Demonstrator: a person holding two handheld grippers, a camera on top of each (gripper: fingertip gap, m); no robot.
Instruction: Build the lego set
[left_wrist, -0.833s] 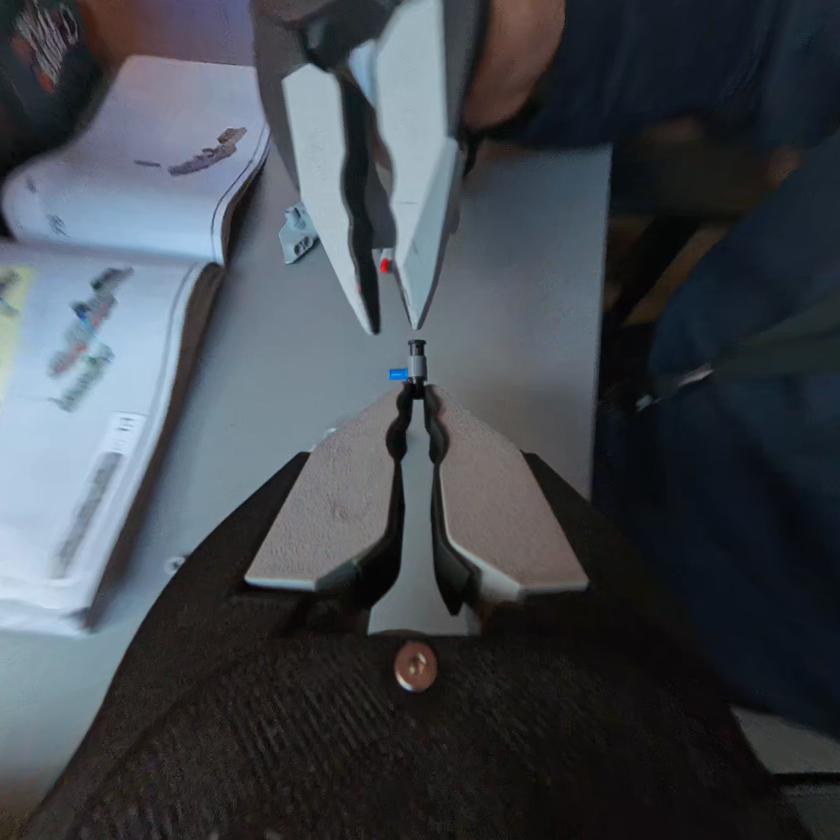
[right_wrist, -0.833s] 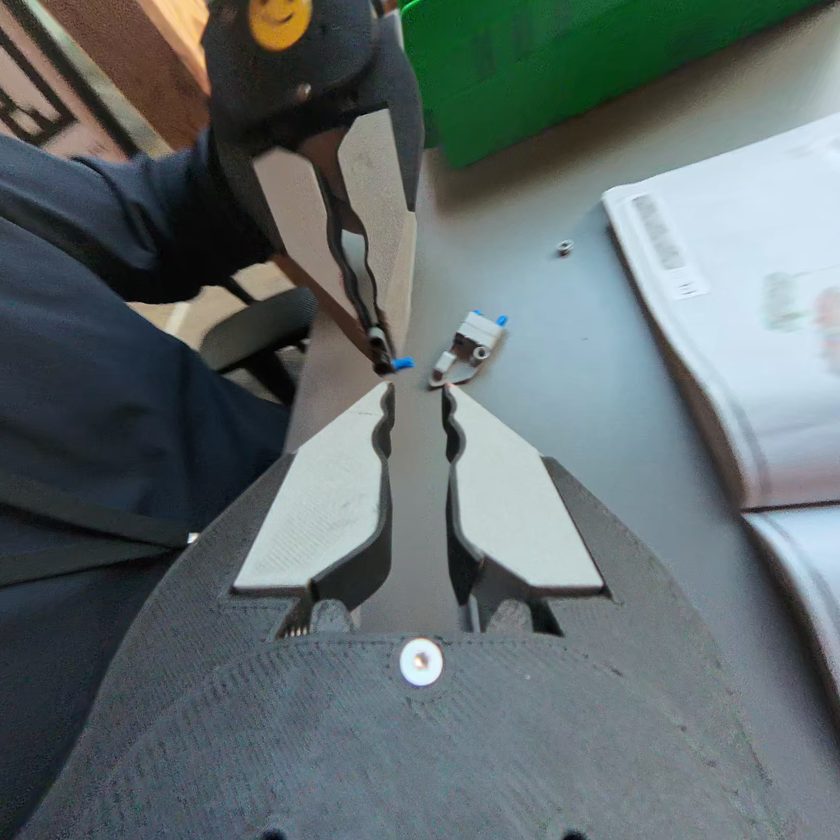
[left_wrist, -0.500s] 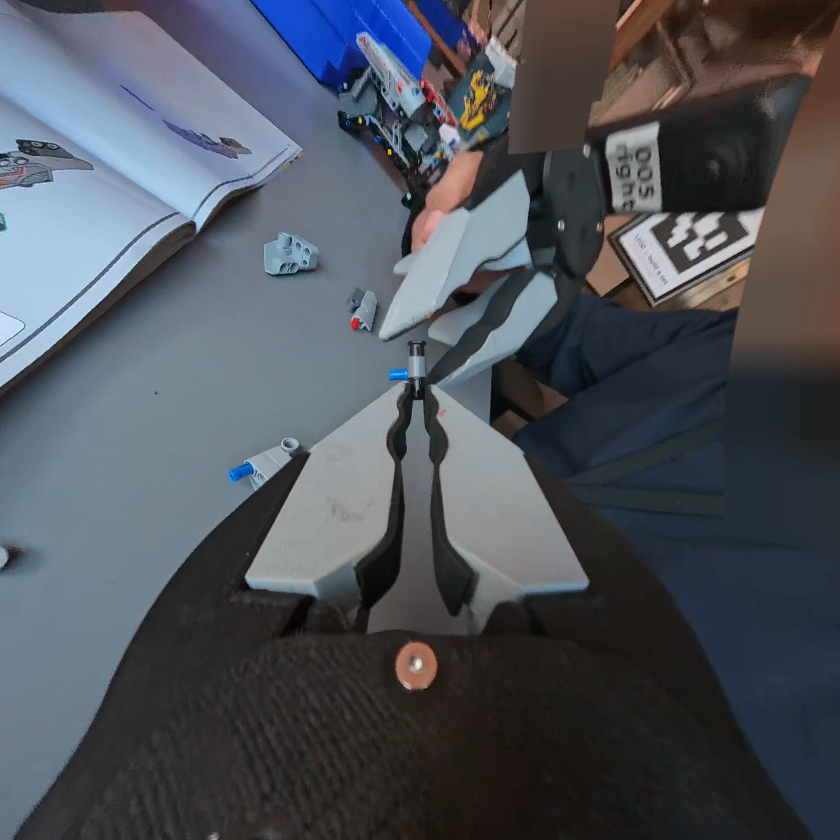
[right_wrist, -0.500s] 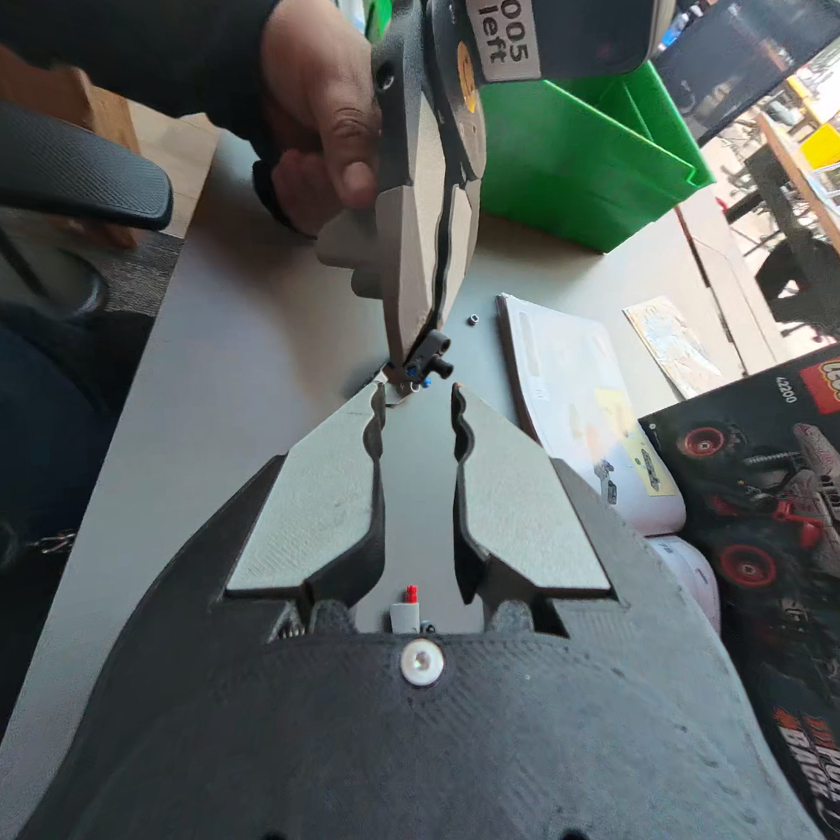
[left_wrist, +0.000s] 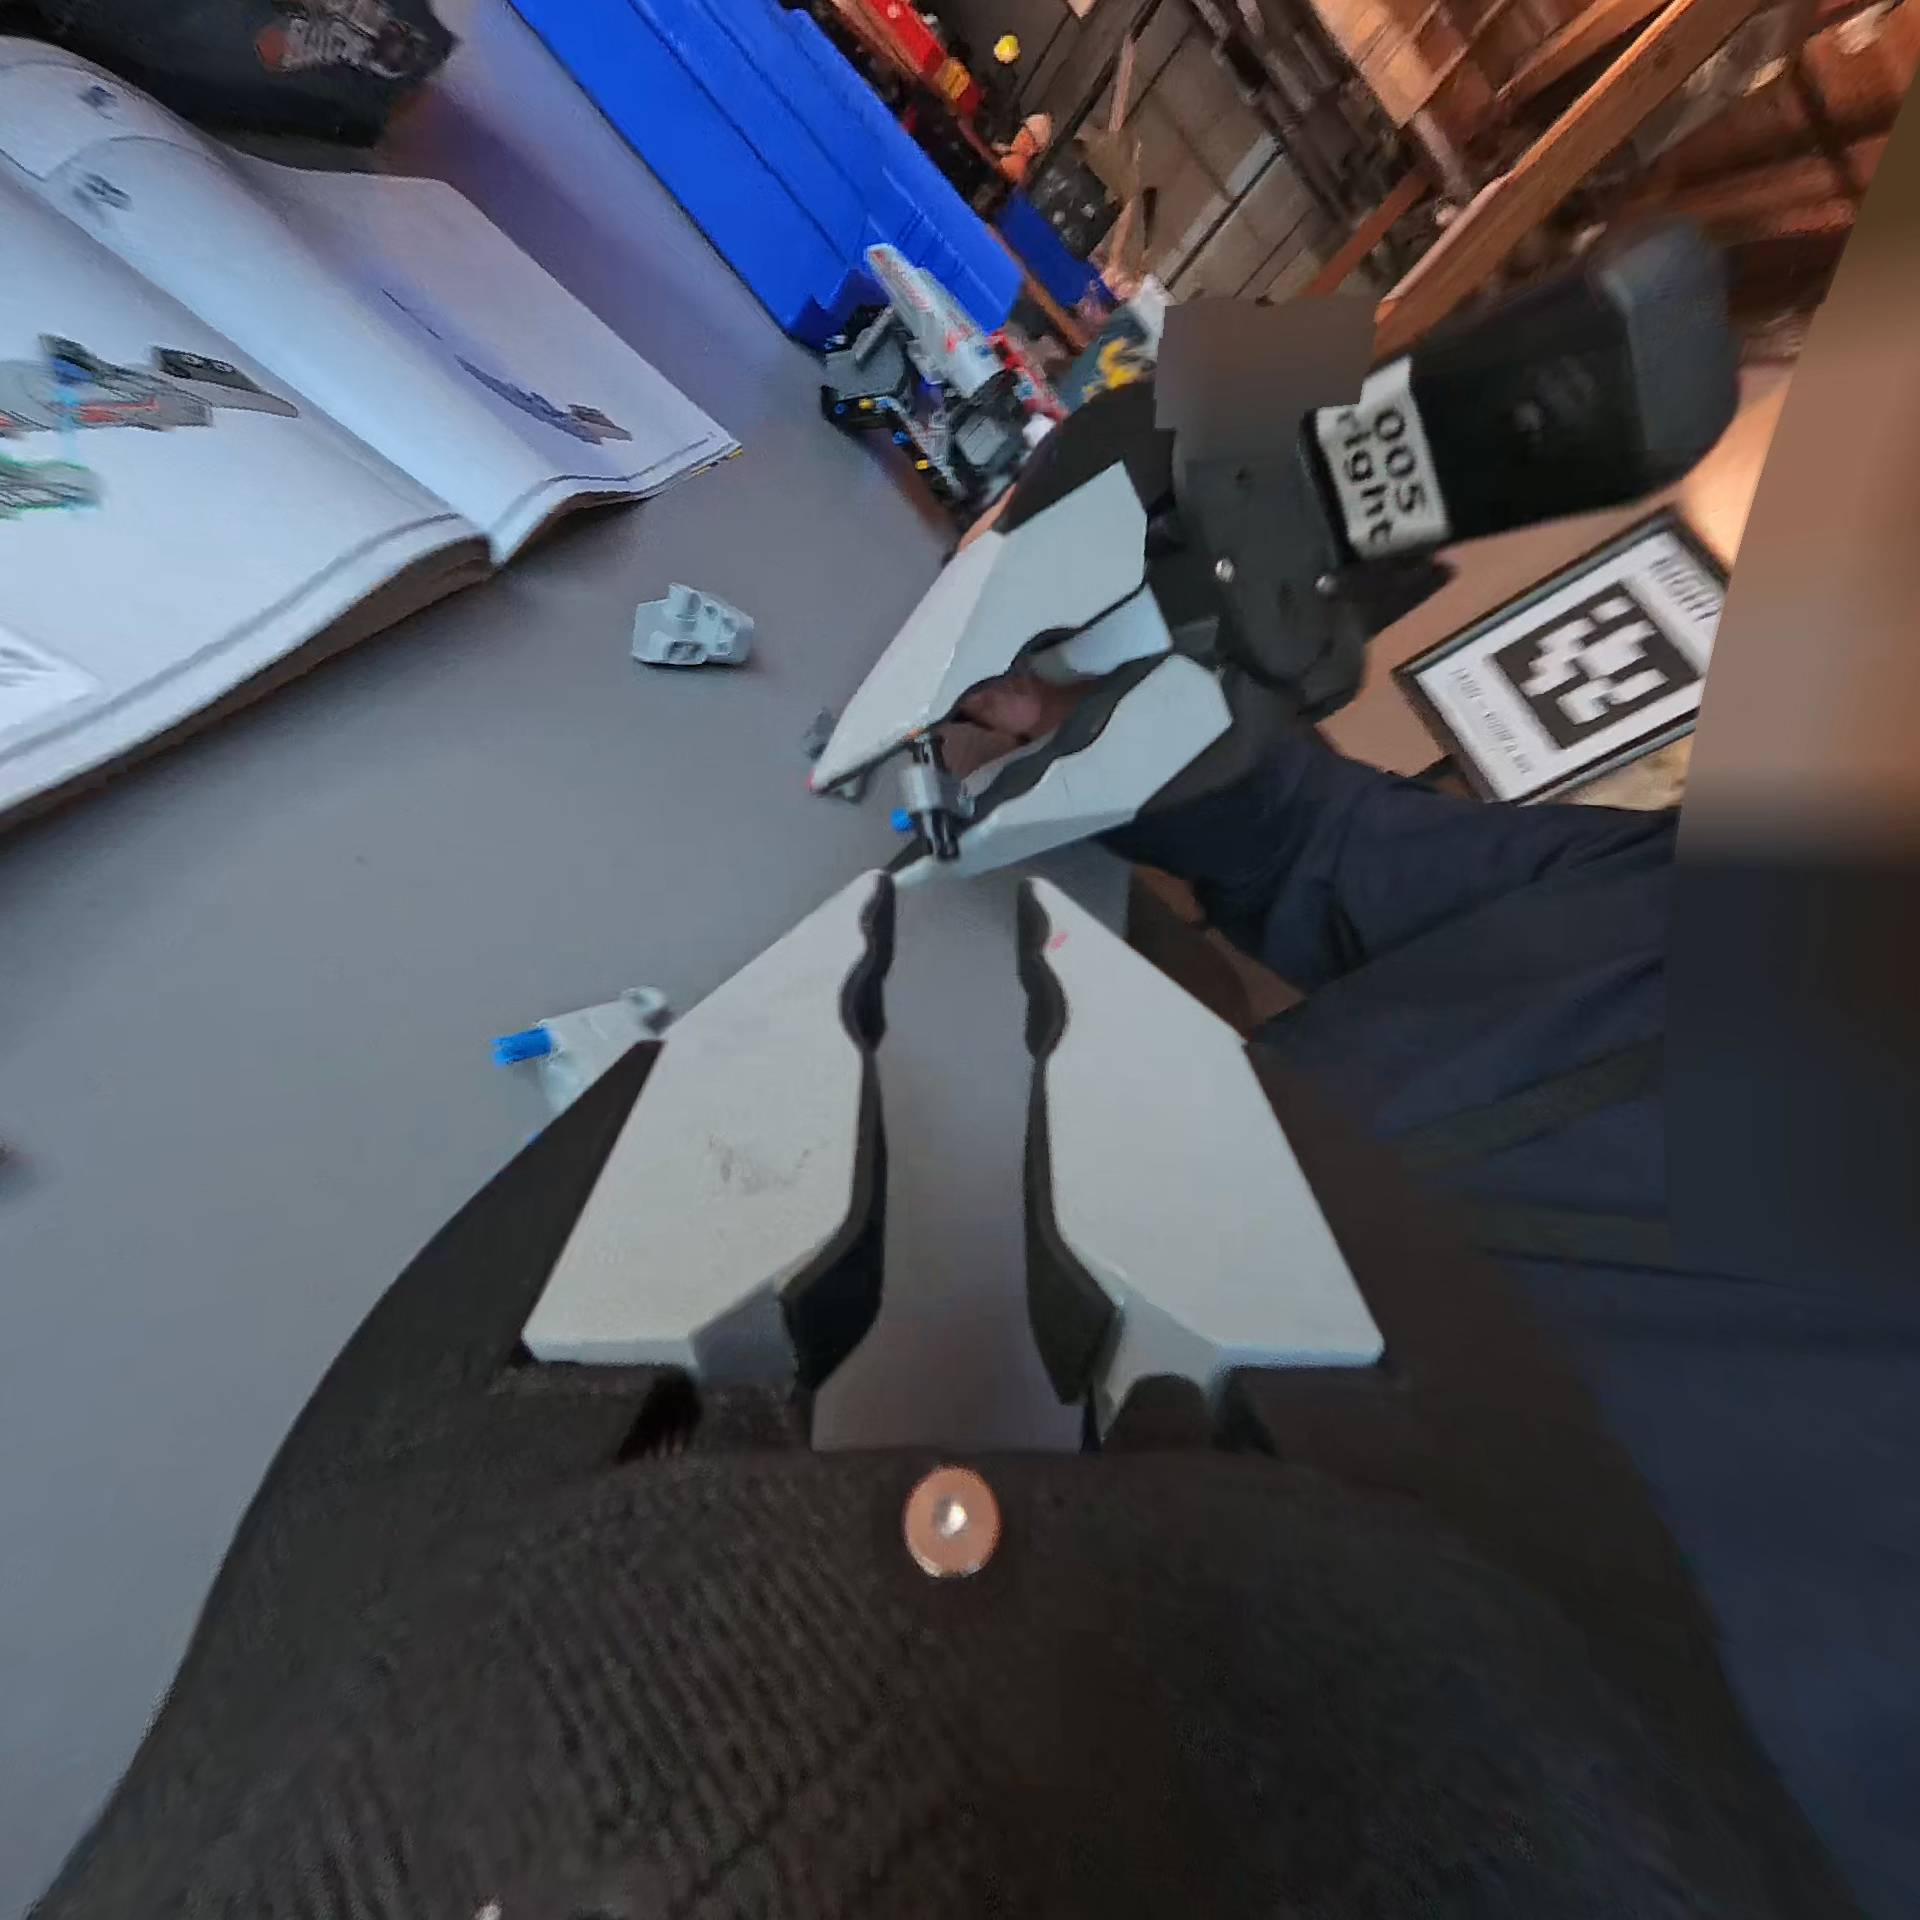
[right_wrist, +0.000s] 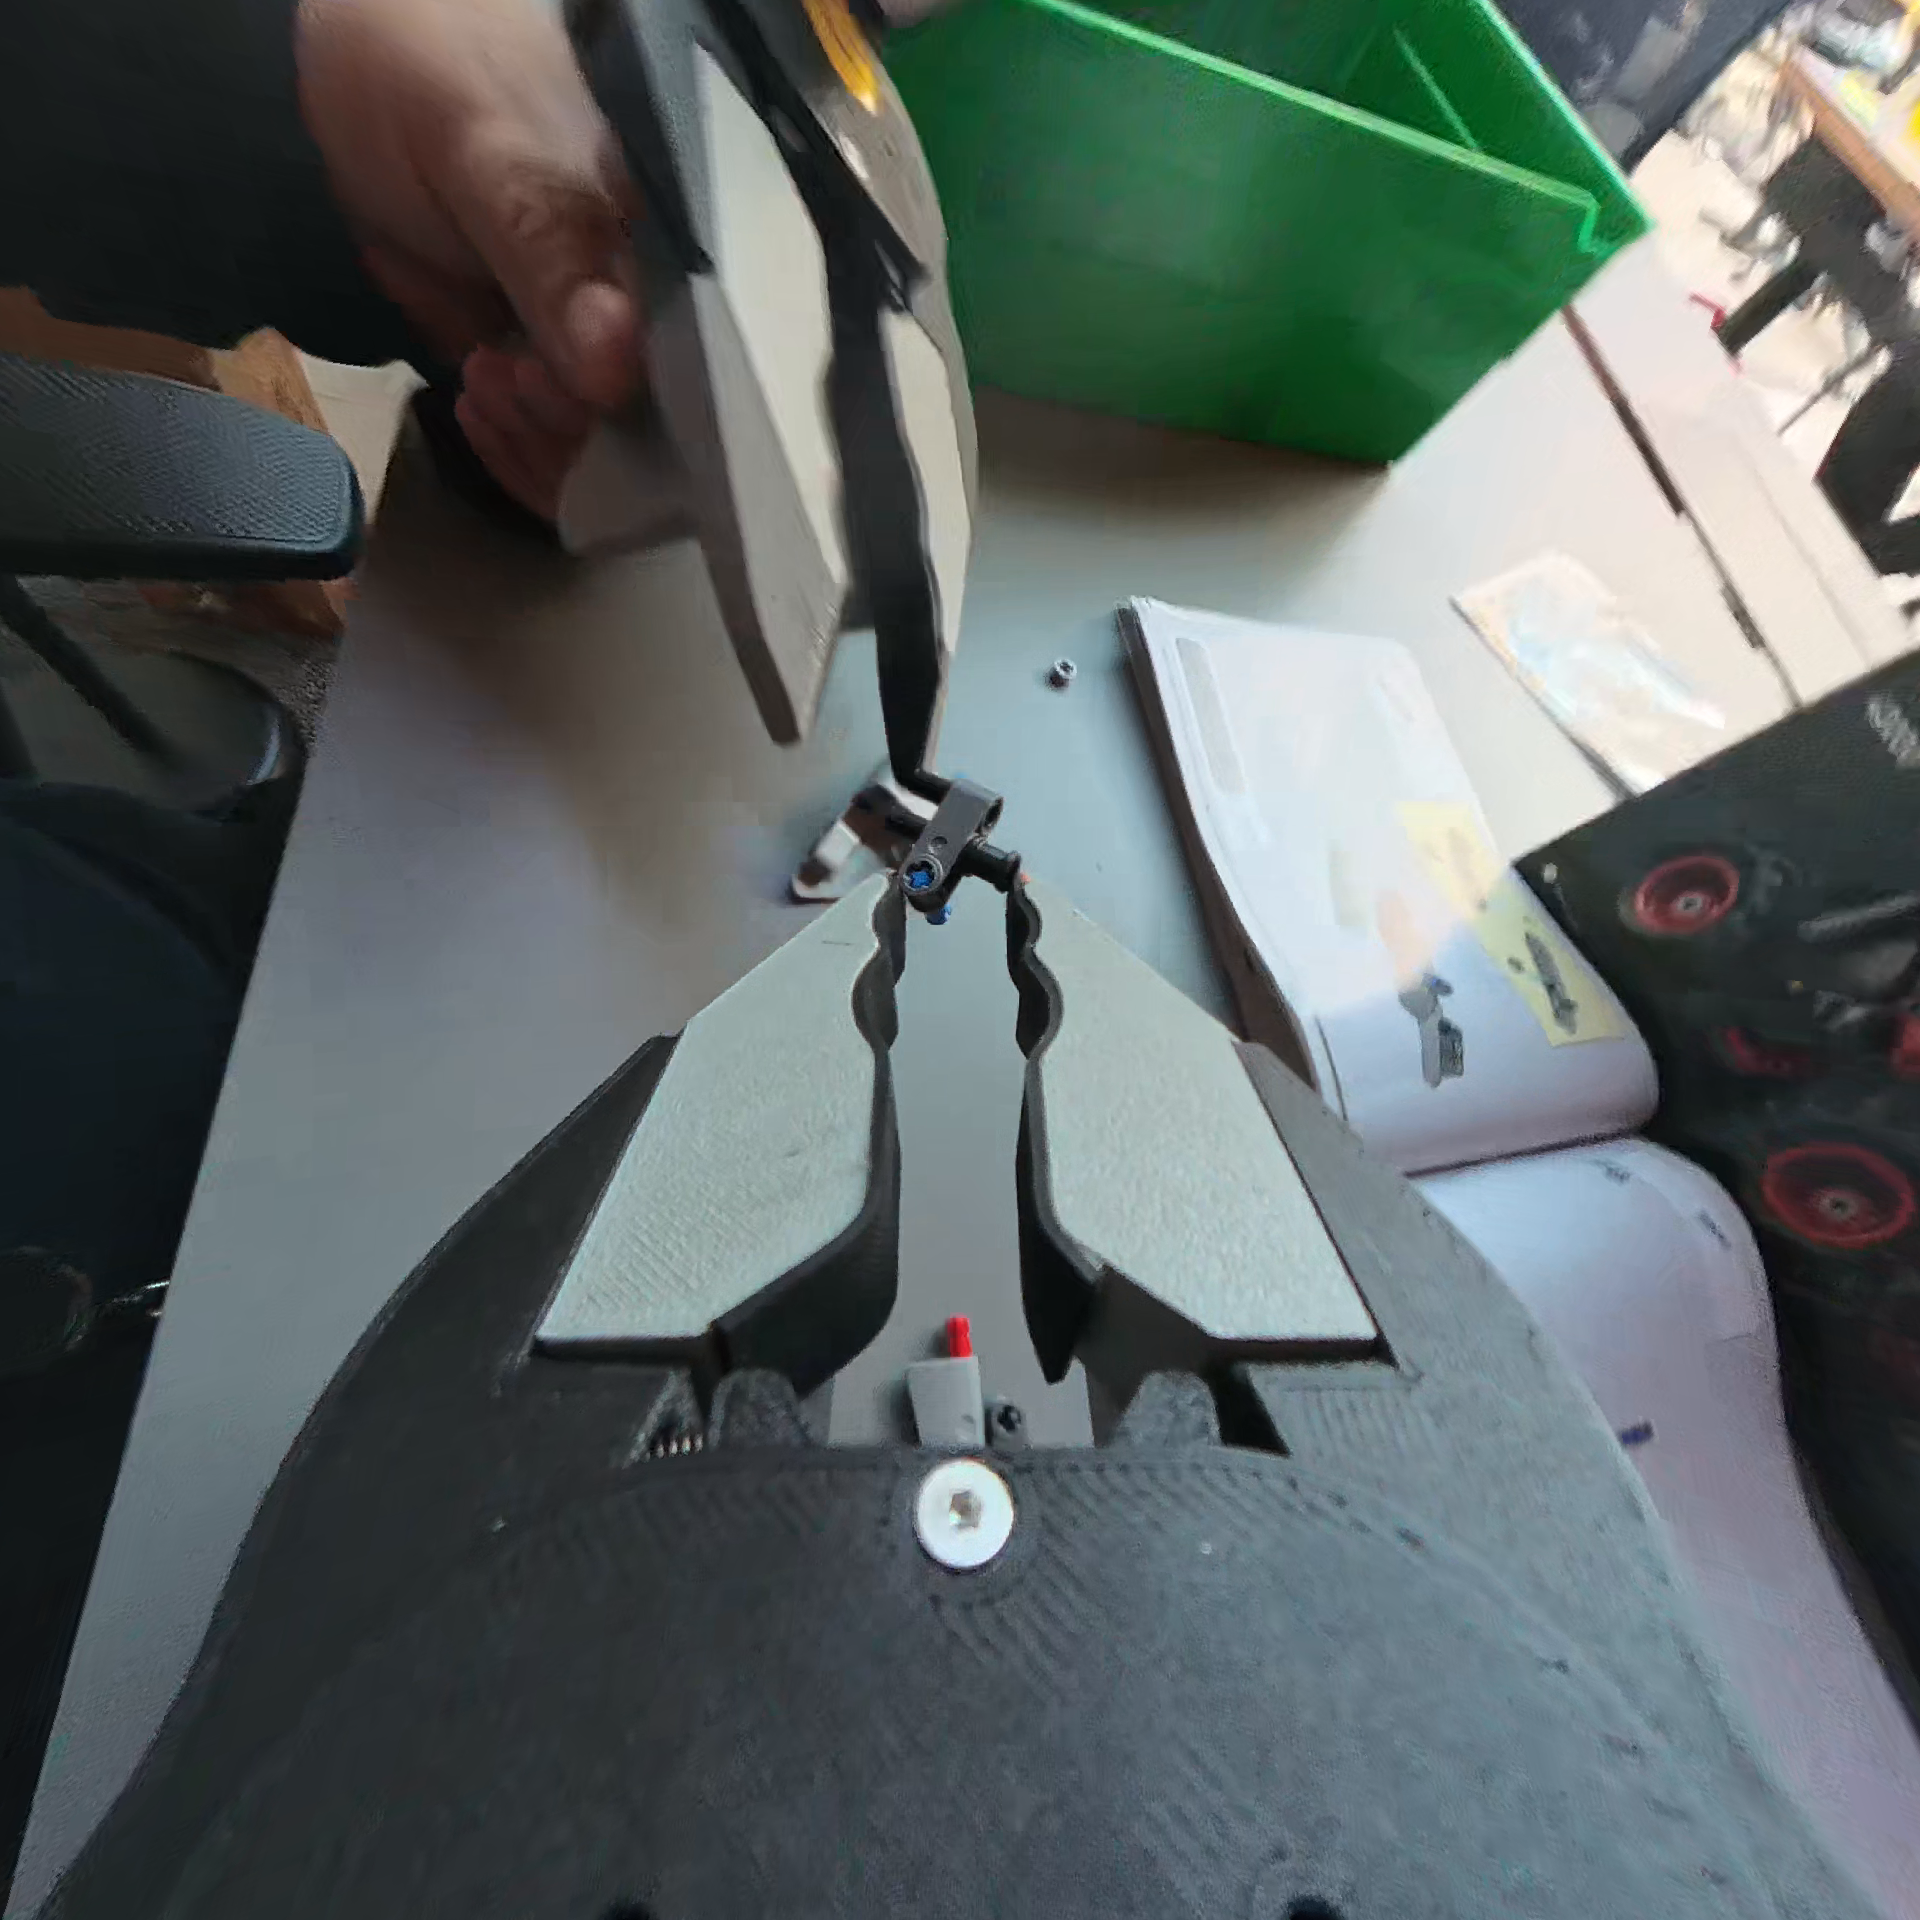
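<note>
A small black connector with a blue pin (right_wrist: 951, 842) sits between the tips of my right gripper (right_wrist: 958, 899), which is shut on it above the grey table (right_wrist: 520, 831). In the left wrist view the same connector (left_wrist: 930, 805) is pinched in the right gripper (left_wrist: 868, 826). My left gripper (left_wrist: 951, 894) is open and empty, its tips just short of the piece. In the right wrist view the left gripper (right_wrist: 847, 748) hangs from above with its jaws apart. A person's hand (right_wrist: 499, 260) holds it.
An open instruction book (left_wrist: 260, 520) lies on the table, also in the right wrist view (right_wrist: 1351, 831). Loose parts: a grey piece with a blue pin (left_wrist: 582, 1039), a grey block (left_wrist: 691, 629), a grey piece with a red pin (right_wrist: 951, 1382). Also a blue bin (left_wrist: 779, 177), a green bin (right_wrist: 1247, 260), a part-built model (left_wrist: 935, 384) and a set box (right_wrist: 1766, 987). Only a small space, under 4 cm, lies between the two pairs of fingers. The grey block (left_wrist: 691, 629) lies around 12 cm away from my right fingertips.
My left gripper has opened and let go of the black connector. My right gripper has closed on it and now holds it.
</note>
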